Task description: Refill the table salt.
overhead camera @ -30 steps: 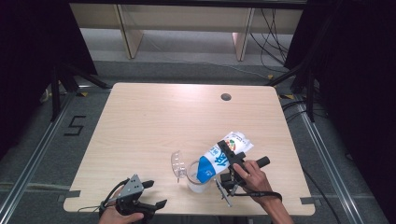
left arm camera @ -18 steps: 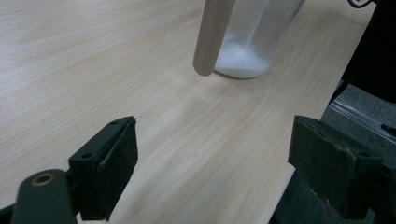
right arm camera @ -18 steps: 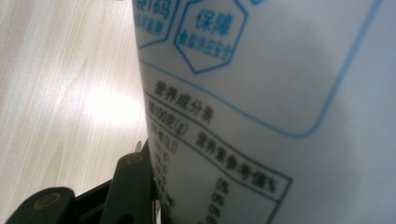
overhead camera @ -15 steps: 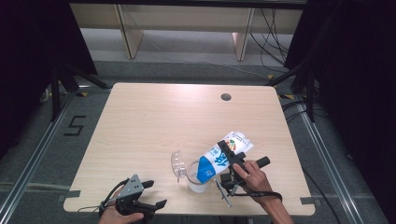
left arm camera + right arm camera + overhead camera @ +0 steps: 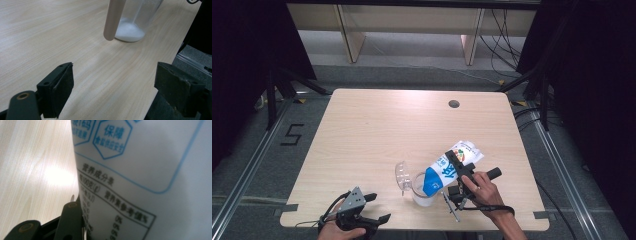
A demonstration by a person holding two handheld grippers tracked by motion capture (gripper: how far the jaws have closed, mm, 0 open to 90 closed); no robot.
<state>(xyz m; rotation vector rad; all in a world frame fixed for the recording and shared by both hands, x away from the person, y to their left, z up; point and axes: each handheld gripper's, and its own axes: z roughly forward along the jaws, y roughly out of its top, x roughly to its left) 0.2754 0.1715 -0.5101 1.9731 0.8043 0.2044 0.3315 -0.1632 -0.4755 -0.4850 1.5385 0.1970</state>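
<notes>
A: High view: has anything changed?
B: No. The right gripper (image 5: 460, 172) still clamps the tilted bag (image 5: 451, 167) over the cup (image 5: 422, 190); pouring continues.
A: Left gripper view?
B: The left gripper (image 5: 113, 82) rests wide, holding nothing.
A: Right gripper view?
B: Bag against 1 jaw.
</notes>
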